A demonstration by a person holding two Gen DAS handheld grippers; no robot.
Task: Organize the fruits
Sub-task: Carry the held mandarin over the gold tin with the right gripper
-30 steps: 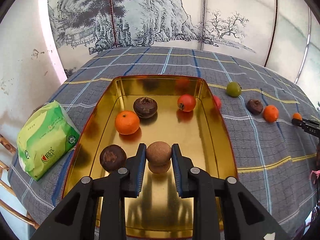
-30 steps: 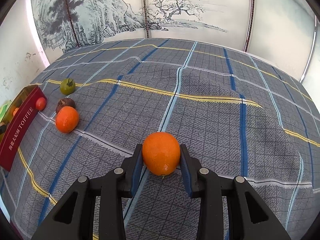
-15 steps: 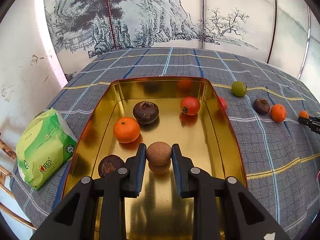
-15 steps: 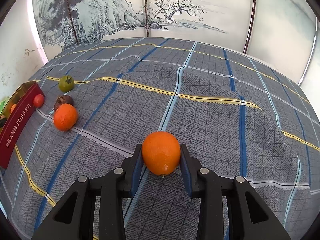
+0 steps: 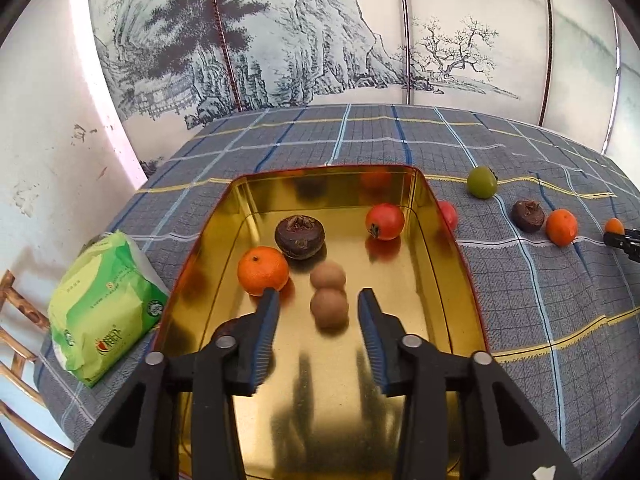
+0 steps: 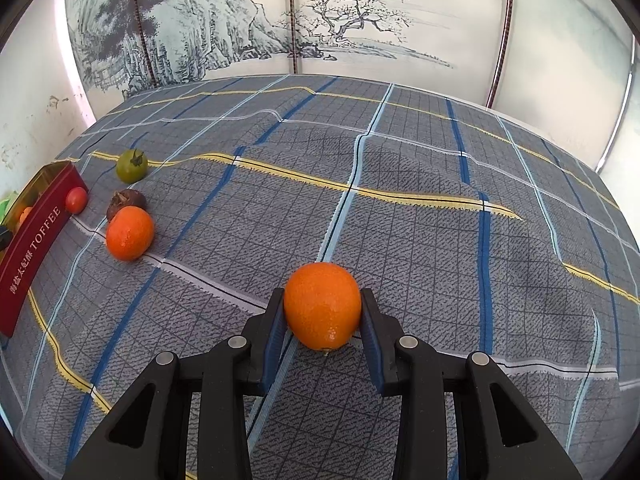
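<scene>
My left gripper (image 5: 318, 300) is open above the gold tin tray (image 5: 440, 216). A small brown round fruit (image 5: 329, 307) lies free on the tray floor between the fingers, its reflection just behind it. In the tray are also an orange mandarin (image 5: 263, 270), a dark mangosteen (image 5: 300, 237) and a red fruit (image 5: 385, 221). My right gripper (image 6: 322, 312) is shut on an orange (image 6: 322, 310) just above the cloth. On the cloth lie a green fruit (image 6: 131, 165), a dark fruit (image 6: 127, 200), a mandarin (image 6: 129, 233) and a small red fruit (image 6: 76, 199).
A green packet (image 5: 106, 304) lies left of the tray near the table edge. The tray's red side reads TOFFEE (image 6: 32, 252). The right gripper's tip (image 5: 624, 240) shows at the far right. A checked blue cloth (image 6: 400, 200) covers the table; a painted screen stands behind.
My left gripper has opened and let go of the brown fruit, which now rests on the tray floor. The right gripper still holds the orange and has shifted only slightly.
</scene>
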